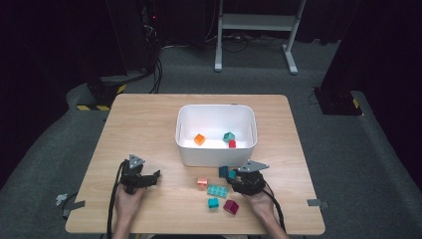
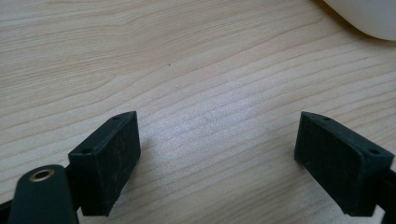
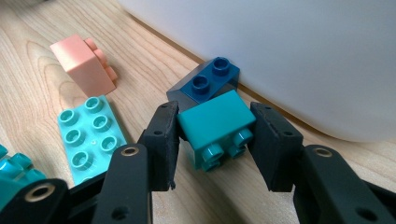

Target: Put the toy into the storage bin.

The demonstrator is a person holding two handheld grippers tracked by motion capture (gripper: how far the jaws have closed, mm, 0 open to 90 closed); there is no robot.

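My right gripper is shut on a teal brick that lies on its side, studs toward the camera. Just behind it a dark blue brick rests against the white bin's wall. In the high view the right gripper sits just in front of the bin, with the teal brick beside the dark blue brick. My left gripper rests on bare table at the left. Its jaws stand wide apart in the left gripper view, with only wood between them.
Inside the bin lie an orange block, a teal block and a red block. On the table lie a pink brick, a light teal plate, a small teal brick and a magenta brick.
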